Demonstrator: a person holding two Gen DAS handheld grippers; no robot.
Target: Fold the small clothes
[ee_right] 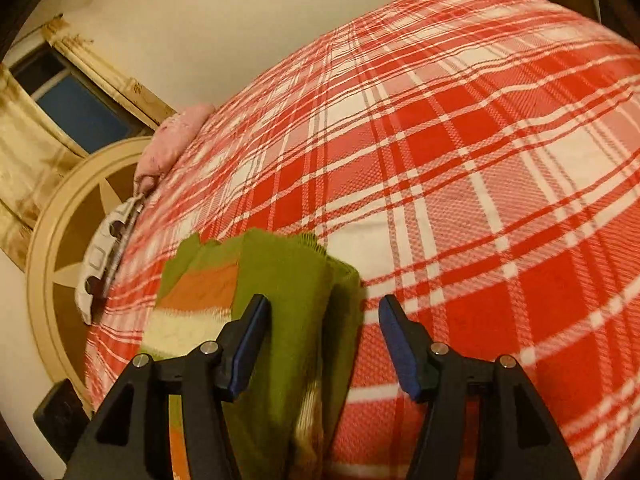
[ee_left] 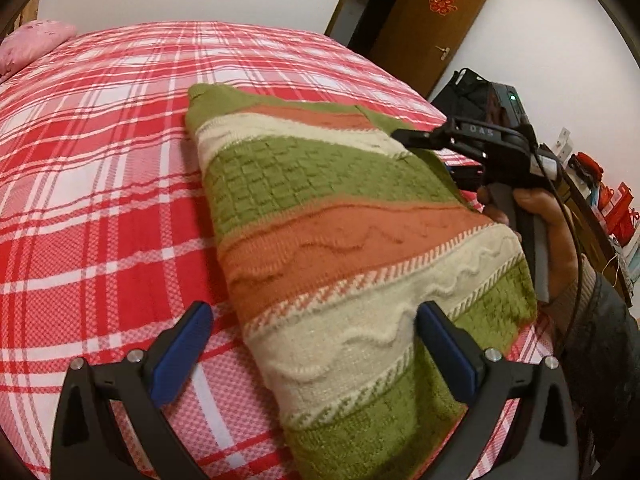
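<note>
A knitted sweater (ee_left: pixel 320 216) striped green, orange and cream lies folded in a long strip on the red plaid bed sheet (ee_left: pixel 100 160). My left gripper (ee_left: pixel 316 344) is open at the sweater's near end, its right finger (ee_left: pixel 444 344) over the cream stripe and its left finger over the sheet. My right gripper (ee_left: pixel 424 140), held by a hand, hovers at the sweater's far right edge. In the right wrist view that gripper (ee_right: pixel 326 340) stands open. A green fold of the sweater (ee_right: pixel 296 300) lies between the jaws beside the left pad, while the right pad is clear of it.
A pink pillow (ee_left: pixel 36 40) lies at the bed's far corner, by a round-patterned headboard (ee_right: pixel 60 240) and a white cloth (ee_right: pixel 104 264). A brown door (ee_left: pixel 432 20) stands open beyond the bed. Red bags and clutter (ee_left: pixel 616 212) sit at the right. Bare sheet (ee_right: pixel 480 200) stretches around the sweater.
</note>
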